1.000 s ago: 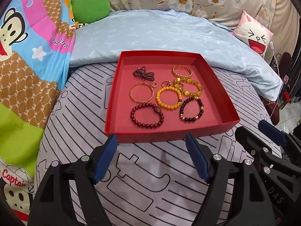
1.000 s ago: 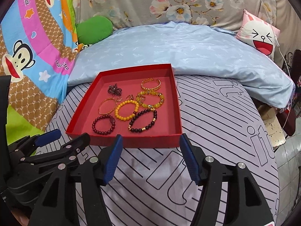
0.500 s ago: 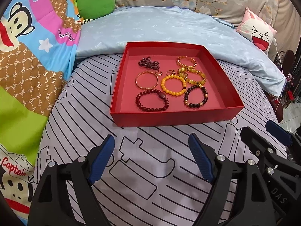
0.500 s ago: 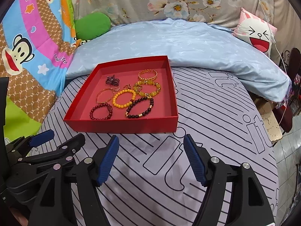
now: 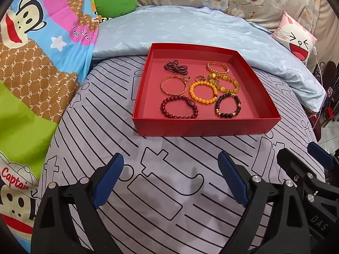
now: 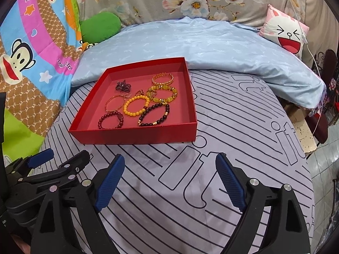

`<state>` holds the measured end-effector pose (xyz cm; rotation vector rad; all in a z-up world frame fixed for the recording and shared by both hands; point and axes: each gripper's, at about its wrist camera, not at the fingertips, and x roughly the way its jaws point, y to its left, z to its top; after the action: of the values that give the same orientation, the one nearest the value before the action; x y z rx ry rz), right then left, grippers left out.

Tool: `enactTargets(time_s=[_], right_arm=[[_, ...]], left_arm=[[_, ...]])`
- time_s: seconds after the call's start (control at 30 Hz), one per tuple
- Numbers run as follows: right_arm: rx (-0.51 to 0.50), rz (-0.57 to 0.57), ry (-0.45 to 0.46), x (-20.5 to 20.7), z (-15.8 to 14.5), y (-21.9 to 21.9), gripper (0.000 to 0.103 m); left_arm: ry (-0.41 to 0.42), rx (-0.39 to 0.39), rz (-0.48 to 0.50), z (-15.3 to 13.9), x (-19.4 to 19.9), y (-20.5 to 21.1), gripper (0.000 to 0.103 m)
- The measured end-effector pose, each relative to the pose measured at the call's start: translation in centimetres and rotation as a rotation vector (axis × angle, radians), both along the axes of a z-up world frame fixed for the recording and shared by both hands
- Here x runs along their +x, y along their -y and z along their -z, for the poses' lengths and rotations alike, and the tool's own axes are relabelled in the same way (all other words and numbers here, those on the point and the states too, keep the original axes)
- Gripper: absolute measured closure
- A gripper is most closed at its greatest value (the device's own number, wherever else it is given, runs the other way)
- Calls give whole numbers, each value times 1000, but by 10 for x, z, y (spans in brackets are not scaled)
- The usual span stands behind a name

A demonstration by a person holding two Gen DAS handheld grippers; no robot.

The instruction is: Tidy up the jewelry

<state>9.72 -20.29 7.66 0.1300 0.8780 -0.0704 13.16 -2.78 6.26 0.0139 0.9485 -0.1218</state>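
Your left gripper (image 5: 170, 178) hangs over the striped bedsheet (image 5: 161, 192) short of the red tray (image 5: 203, 124). Its jaws have just been opening and now stand wide apart with only sheet between them. All the jewelry you have to sort lies inside that tray, and nothing is outside it.

Reading the tray from its left side in the left wrist view: a thin gold bangle (image 5: 172, 84) sits mid-left with a dark red bead bracelet (image 5: 179, 108) just in front of it, and a bunched dark bead strand (image 5: 175, 67) lies toward the far wall. Two small rings (image 5: 193, 78) rest near the middle, one close to the bangle and one beside the orange bead bracelet (image 5: 203, 92). Further right come the gold chain cuff (image 5: 217, 67) at the back, the yellow stone bracelet (image 5: 225, 84) touching the orange one, and the black bead bracelet (image 5: 227, 105) nearest the front wall.

Your right gripper (image 6: 169, 183) is likewise spread and empty, its jaws also freshly opened, and it hovers over the sheet near the tray's front wall.

As I judge it, the pieces lie flat, roughly in rows, though several in the middle touch. Whether you are done or about to begin I cannot tell; no other container shows to receive anything.
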Motion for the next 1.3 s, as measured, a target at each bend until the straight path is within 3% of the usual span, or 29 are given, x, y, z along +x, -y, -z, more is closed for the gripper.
enactTargets(time_s=[0.23,0.3,1.3], right_arm=[[3,3,-4,-2,5,1,16],[-12,7,9,-4,4,1,5],[-66,26,15,-9,10,-4,6]], left_arm=[[-6,3,-6,4,-2,-2,14],[-10,0,-13,5,-2,-3,14],[7,26,-33,12,-7,-4,13]])
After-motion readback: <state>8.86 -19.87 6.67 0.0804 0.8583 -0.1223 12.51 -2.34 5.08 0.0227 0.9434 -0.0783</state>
